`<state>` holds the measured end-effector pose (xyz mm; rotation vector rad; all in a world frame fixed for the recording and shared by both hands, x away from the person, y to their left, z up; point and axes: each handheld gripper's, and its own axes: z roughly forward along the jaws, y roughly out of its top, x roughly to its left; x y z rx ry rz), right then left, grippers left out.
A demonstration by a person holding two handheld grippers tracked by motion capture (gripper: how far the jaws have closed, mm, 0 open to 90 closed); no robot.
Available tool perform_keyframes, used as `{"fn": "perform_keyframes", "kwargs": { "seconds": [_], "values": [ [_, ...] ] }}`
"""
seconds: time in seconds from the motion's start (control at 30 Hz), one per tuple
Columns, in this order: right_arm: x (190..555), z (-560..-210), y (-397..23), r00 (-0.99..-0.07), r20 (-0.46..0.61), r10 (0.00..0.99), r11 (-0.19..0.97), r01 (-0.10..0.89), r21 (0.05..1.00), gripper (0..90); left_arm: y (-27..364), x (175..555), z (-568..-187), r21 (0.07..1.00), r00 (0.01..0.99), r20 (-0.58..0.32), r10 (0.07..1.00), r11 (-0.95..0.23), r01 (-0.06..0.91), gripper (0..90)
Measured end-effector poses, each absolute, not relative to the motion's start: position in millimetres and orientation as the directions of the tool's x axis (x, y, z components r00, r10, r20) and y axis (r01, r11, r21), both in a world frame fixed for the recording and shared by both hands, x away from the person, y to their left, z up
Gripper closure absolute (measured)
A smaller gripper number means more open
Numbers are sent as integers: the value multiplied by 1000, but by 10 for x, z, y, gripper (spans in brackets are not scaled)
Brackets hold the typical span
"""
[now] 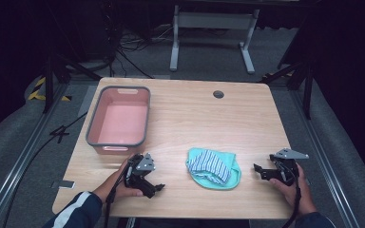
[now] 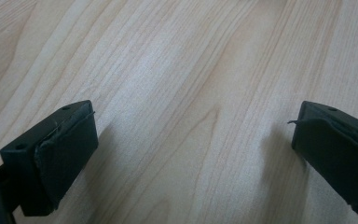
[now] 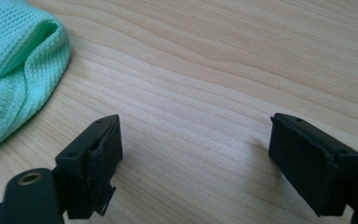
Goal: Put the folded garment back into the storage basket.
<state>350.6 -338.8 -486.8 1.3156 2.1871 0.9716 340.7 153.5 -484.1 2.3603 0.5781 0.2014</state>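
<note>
A crumpled mint-green cloth (image 1: 214, 167), with a blue-and-white striped cloth (image 1: 211, 164) bundled on top of it, is lying near the front edge of the desk (image 1: 195, 118), a little right of the middle and between the two grippers. How the two fabrics are folding into each other is hard to make out from the high view, and whether they are joined cannot be told. In the right gripper view just a corner of the green cloth (image 3: 14, 65) is showing, cut off by the top-left of the frame, with its striped partner out of sight there. The right gripper (image 1: 262, 172) is resting near the front right corner, its jaws spread wide over bare wood and pinching nothing, well apart from the cloth. The left gripper (image 1: 156, 188) is sitting toward the front left, just below a pink tub with a grey rim (image 1: 119, 117); its jaws are likewise standing wide apart over empty wood grain. The person's hands are partly covering both gripper bodies, and the forearms are being cut off by the bottom edge. The tub's near wall is partly hidden behind the left gripper's grey plate.
</note>
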Motion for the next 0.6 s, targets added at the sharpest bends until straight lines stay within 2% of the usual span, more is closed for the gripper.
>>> {"fn": "perform_keyframes", "kwargs": {
  "seconds": [0.1,0.33,0.6],
  "values": [
    [3504,-4868,-3387,-470,9,883,311,599,738,176,1529,3401,-4825,652,889,-14,459,-670,356,18],
    [3501,-4868,-3383,-456,8,890,303,605,736,160,1527,3387,-4785,652,892,-12,451,-673,349,148],
    [3493,-4864,-3387,-453,9,891,303,610,732,156,1510,3406,-4771,647,895,-7,446,-680,344,166]
  ]
}}
